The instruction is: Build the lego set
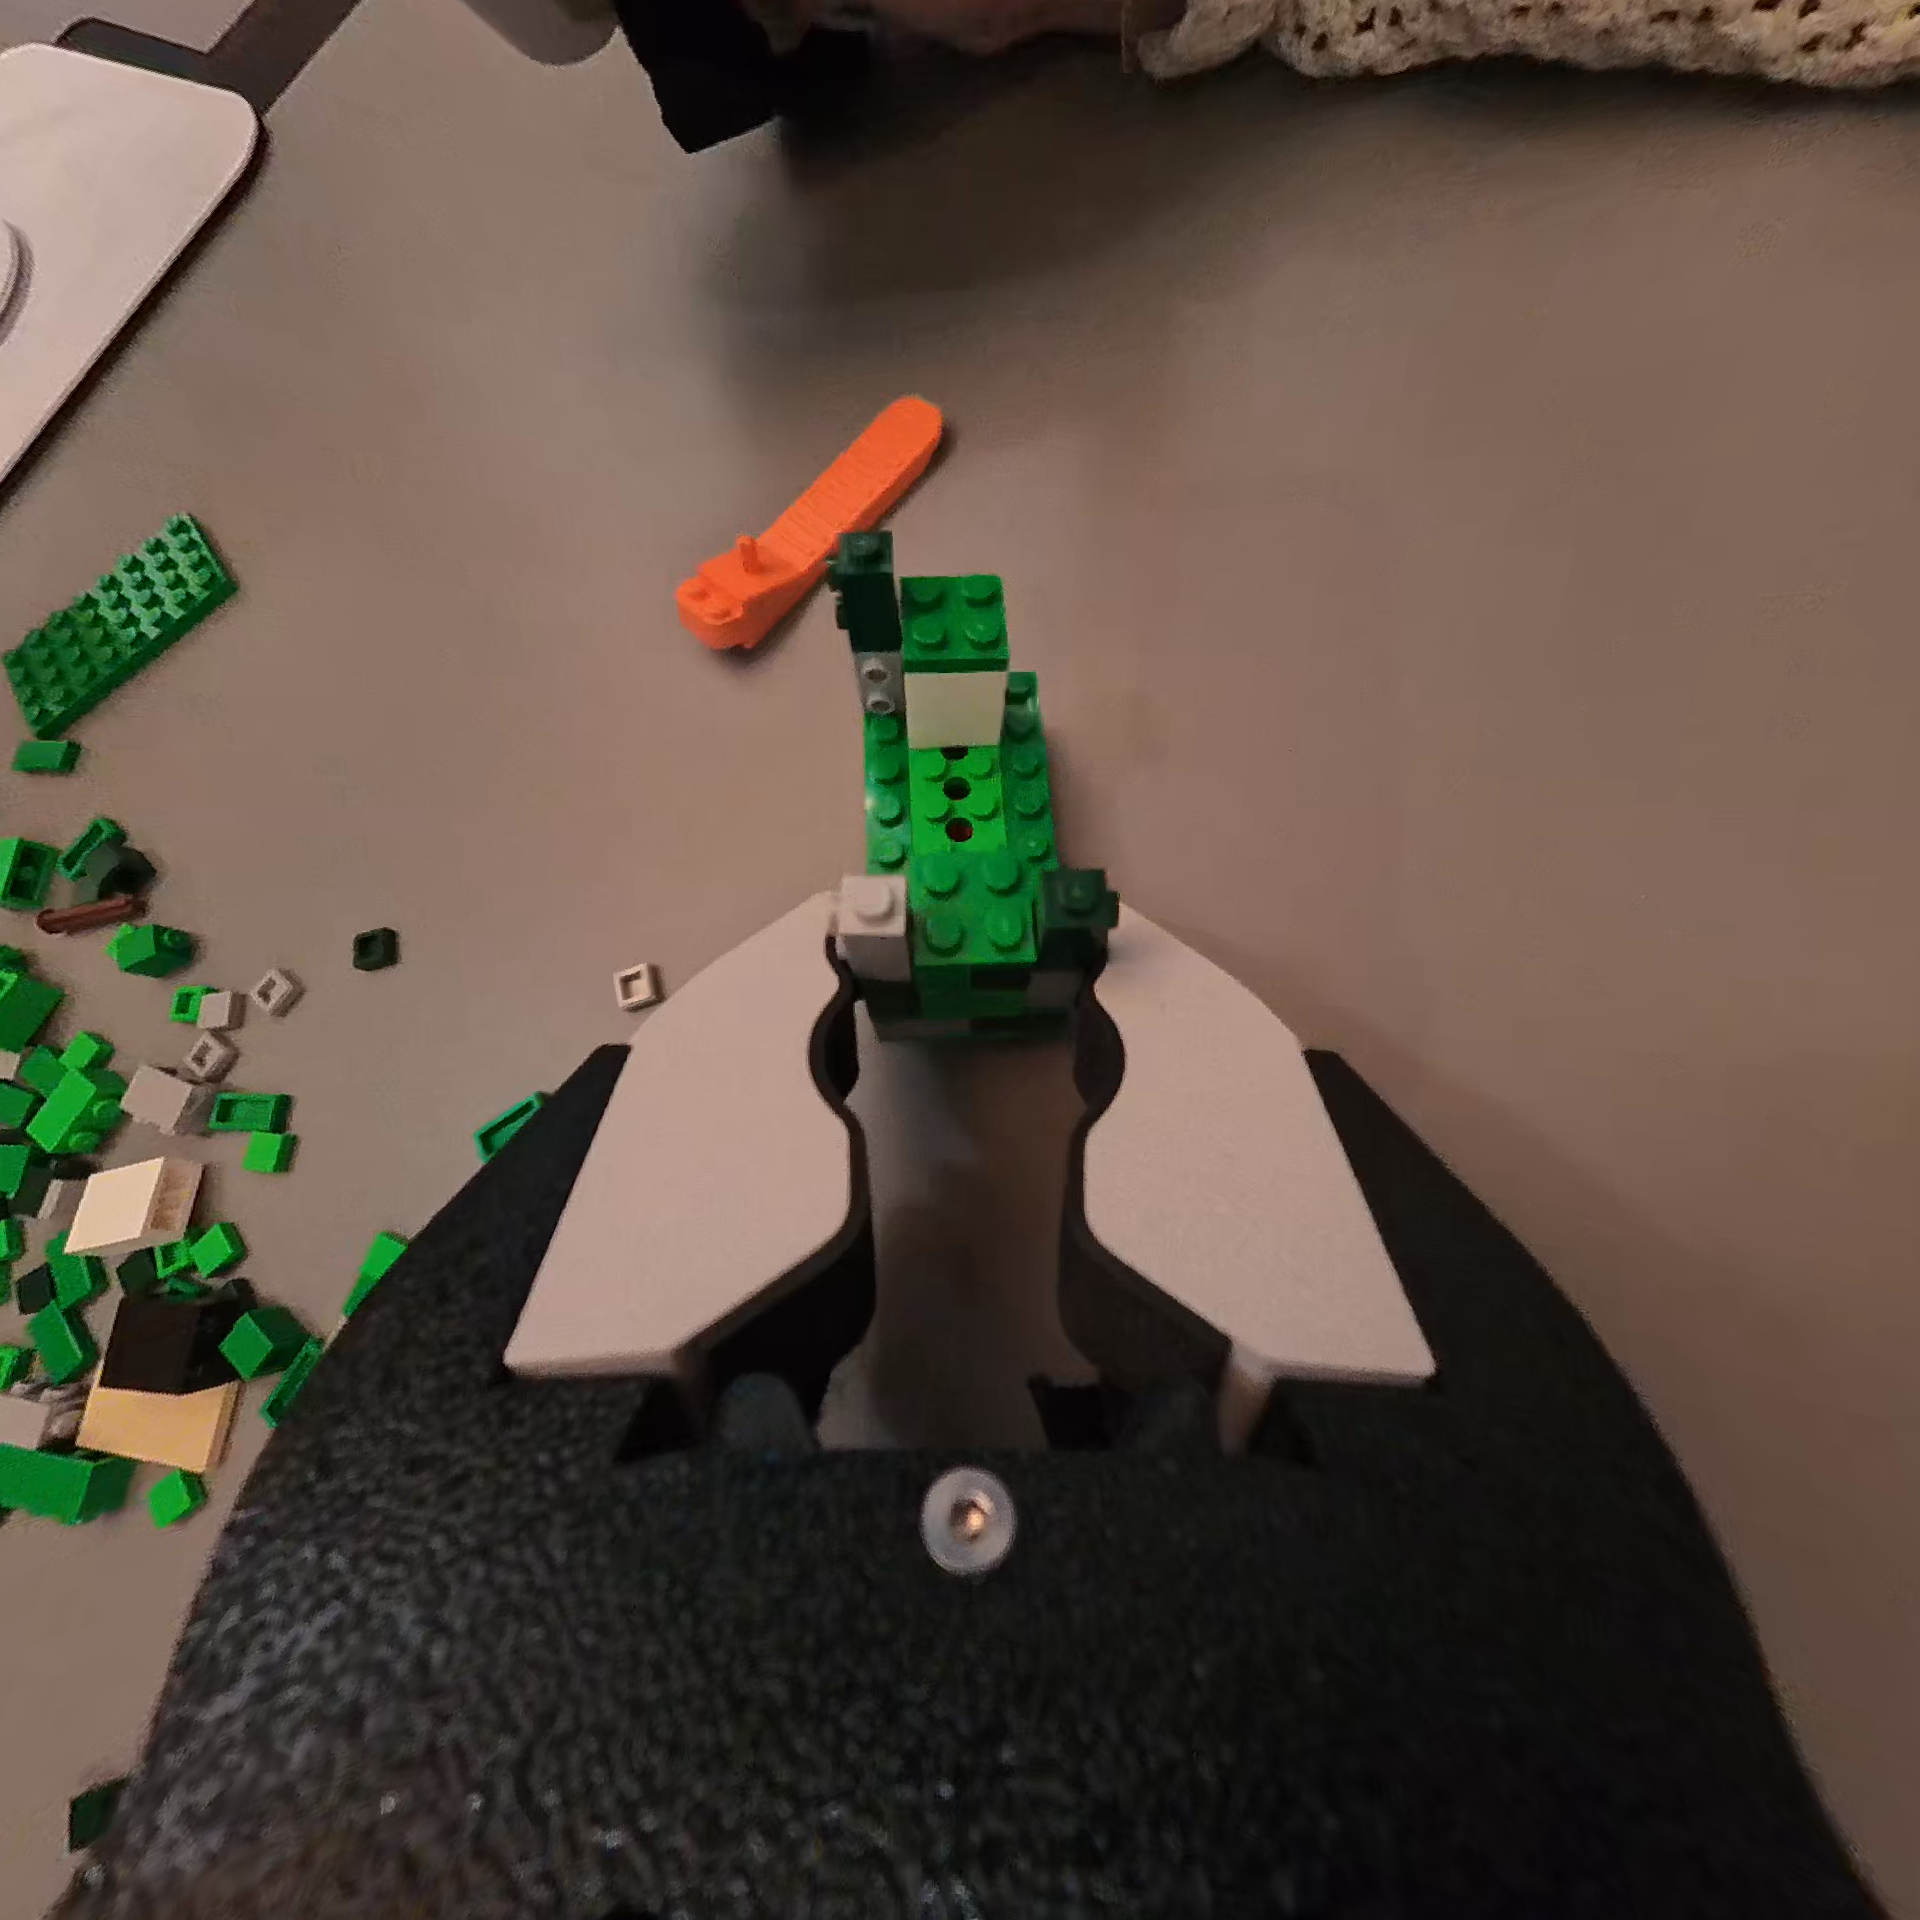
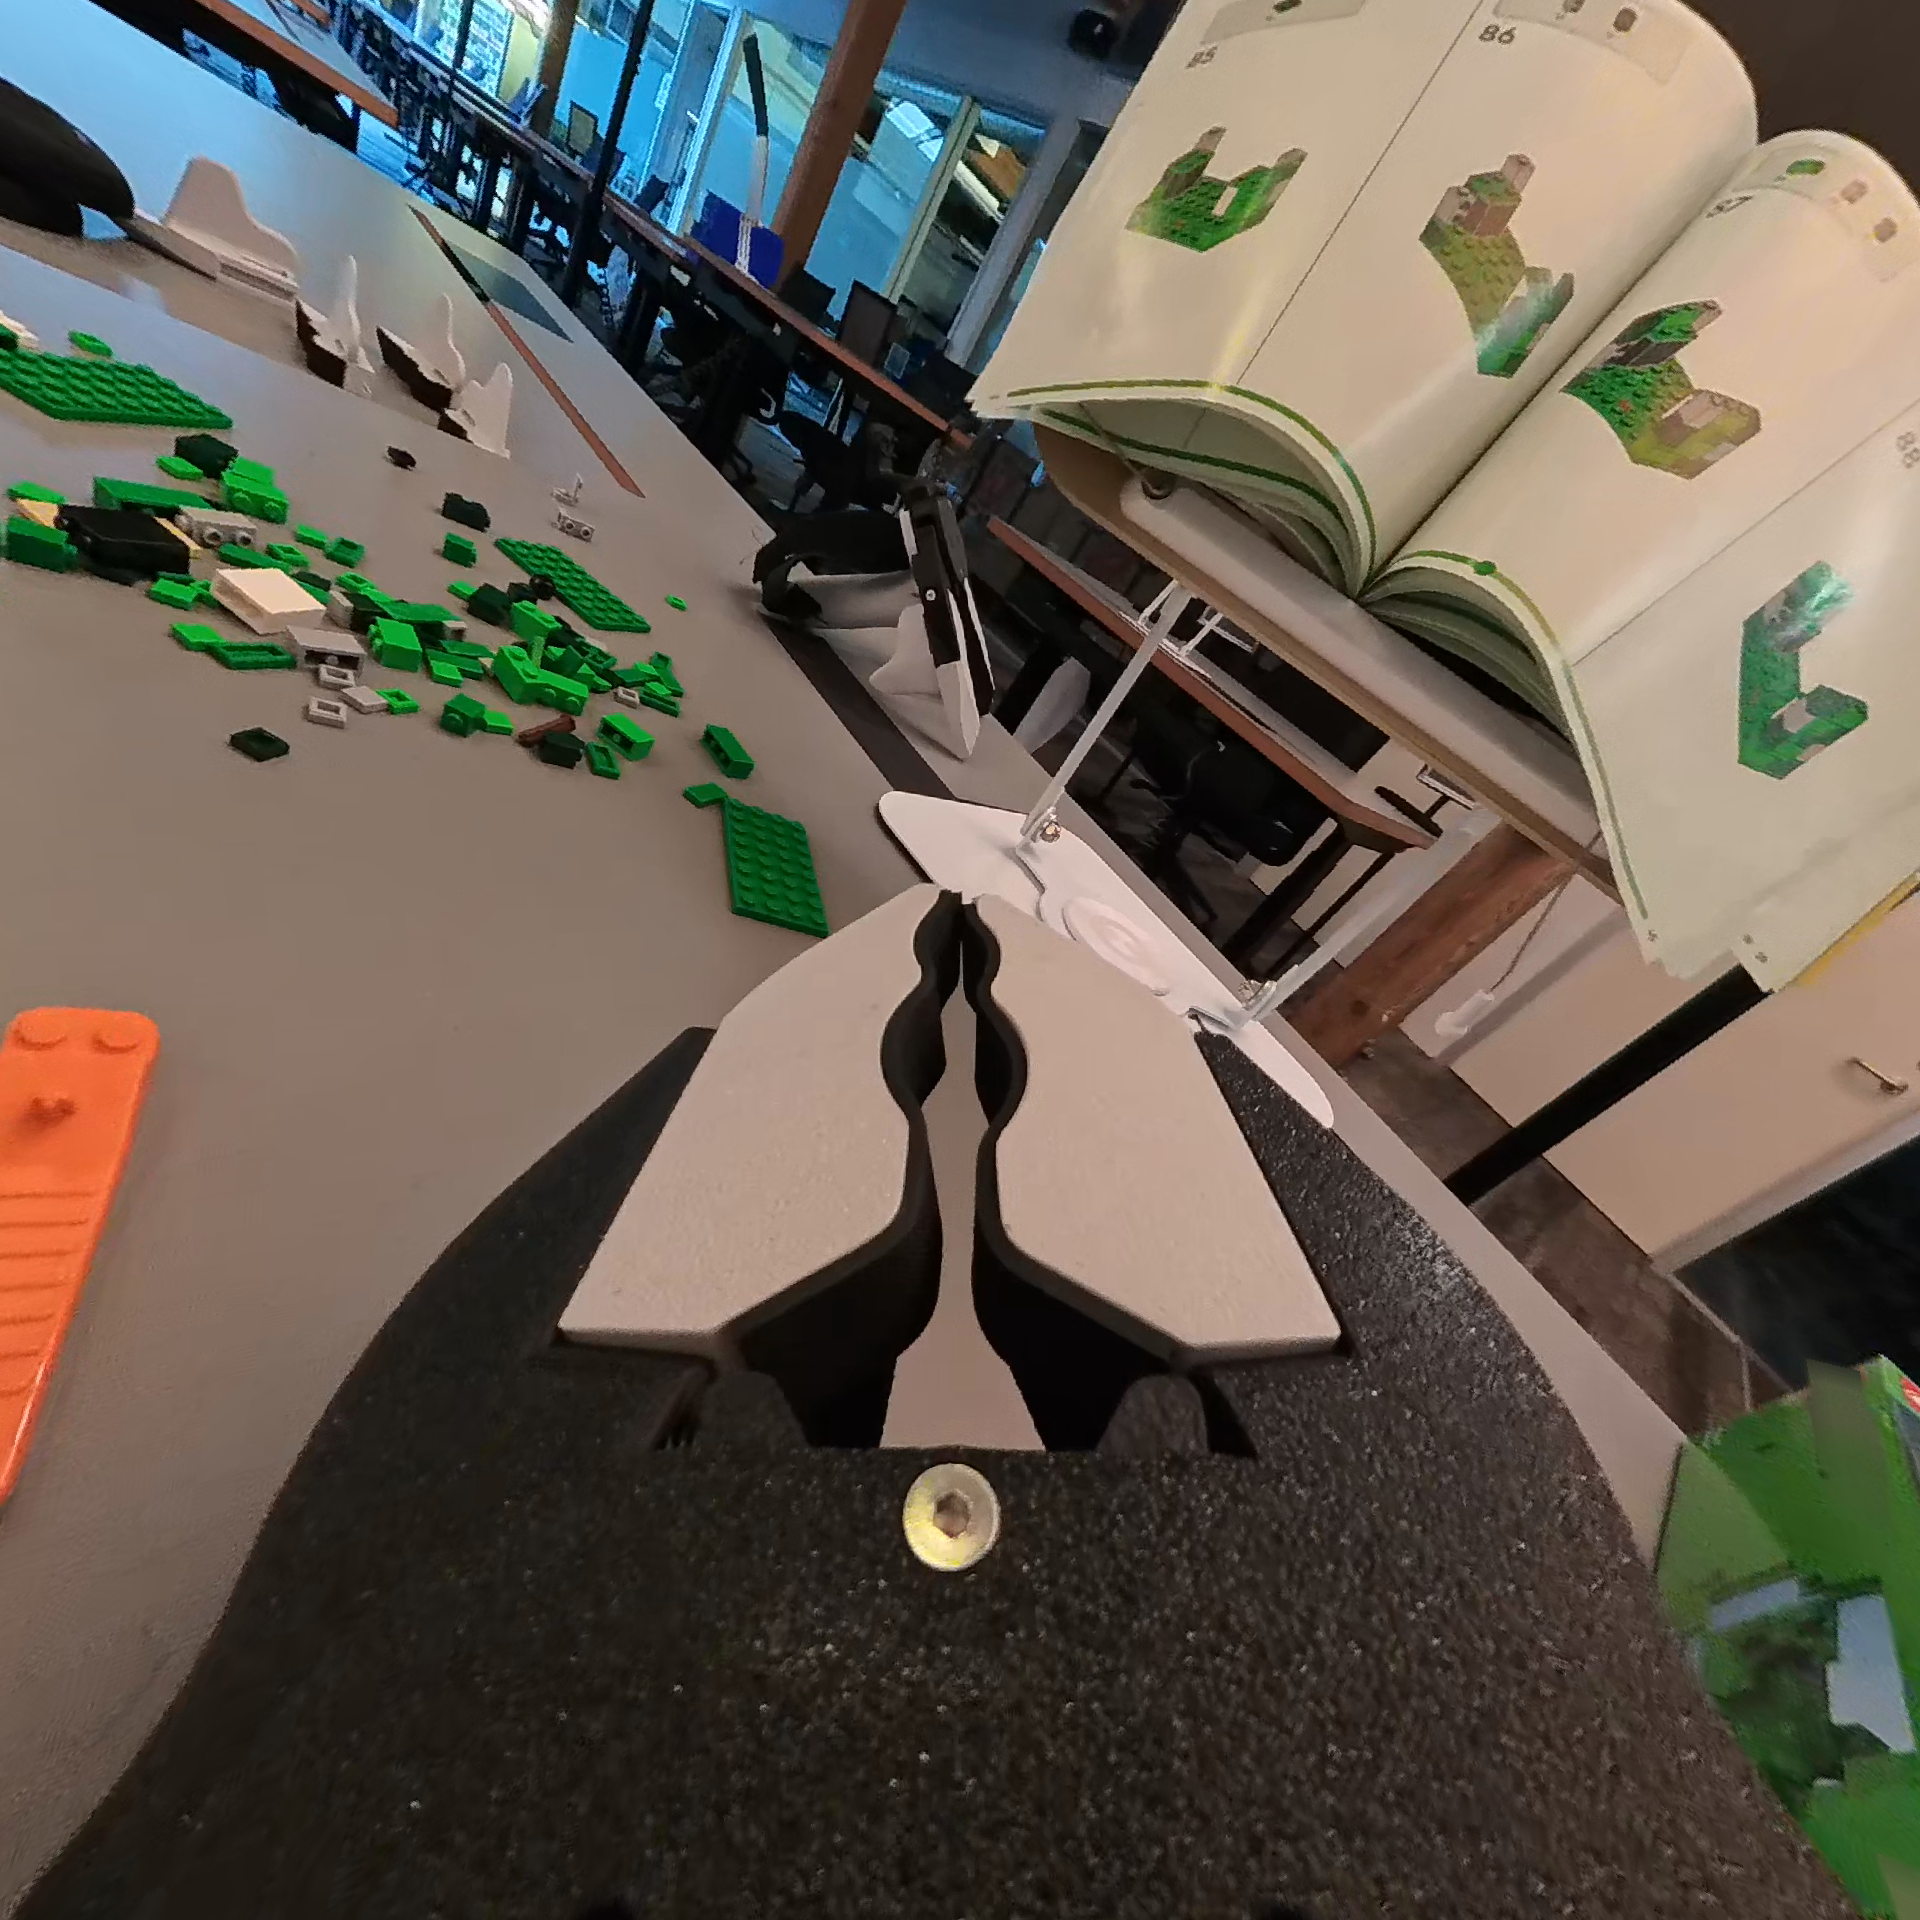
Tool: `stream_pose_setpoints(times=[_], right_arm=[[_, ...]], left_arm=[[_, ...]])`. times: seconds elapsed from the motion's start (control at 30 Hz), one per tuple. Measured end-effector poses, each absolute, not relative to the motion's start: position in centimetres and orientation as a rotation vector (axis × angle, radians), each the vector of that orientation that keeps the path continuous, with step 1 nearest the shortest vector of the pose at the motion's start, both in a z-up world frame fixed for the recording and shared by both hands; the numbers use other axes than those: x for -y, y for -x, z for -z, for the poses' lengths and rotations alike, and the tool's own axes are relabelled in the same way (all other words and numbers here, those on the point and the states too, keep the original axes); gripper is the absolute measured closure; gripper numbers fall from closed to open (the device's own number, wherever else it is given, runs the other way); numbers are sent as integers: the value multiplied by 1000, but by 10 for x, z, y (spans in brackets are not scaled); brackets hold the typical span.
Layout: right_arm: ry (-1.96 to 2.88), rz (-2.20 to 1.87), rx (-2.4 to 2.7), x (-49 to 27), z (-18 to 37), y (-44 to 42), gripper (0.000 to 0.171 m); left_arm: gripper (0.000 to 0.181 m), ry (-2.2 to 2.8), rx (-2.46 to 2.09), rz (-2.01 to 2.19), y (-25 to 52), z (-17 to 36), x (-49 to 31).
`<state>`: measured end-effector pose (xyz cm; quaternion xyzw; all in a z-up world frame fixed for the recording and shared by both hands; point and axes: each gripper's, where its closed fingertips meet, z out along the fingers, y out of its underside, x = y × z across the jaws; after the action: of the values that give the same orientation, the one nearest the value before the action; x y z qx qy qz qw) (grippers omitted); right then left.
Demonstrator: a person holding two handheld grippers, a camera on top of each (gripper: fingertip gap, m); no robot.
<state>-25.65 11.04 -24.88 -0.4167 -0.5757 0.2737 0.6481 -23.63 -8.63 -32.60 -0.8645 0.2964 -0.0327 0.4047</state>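
Off to the left gripper's (image 1: 966, 961) left lies a scatter of loose bricks (image 1: 114, 1174) on the grey table (image 1: 1455, 623). Its fingertips clamp the near end of the green lego build (image 1: 961, 821), with the orange brick separator (image 1: 810, 525) just beyond. The right gripper (image 2: 958, 920) hangs with fingers pressed together, empty, the instruction booklet (image 2: 1455, 343) up to its right.

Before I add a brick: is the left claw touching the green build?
Touching. The left wrist view shows the left claw with both fingers pressed against the near end of the green build.
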Motion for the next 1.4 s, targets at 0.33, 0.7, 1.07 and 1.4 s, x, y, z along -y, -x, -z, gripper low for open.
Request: stream_pose_setpoints(times=[0.33,0.7,1.07,1.4], right_arm=[[944,-629,1309,-110,249,255,171],[932,-636,1304,-113,249,254,171],[918,-655,1311,-112,249,254,171],[915,-653,1325,-112,250,252,171]], left_arm=[[135,2117,-706,157,234,313,85],[123,1871,-244,33,348,258,78],[166,1606,140,-531,463,218,123],[181,1545,42,-794,500,228,124]])
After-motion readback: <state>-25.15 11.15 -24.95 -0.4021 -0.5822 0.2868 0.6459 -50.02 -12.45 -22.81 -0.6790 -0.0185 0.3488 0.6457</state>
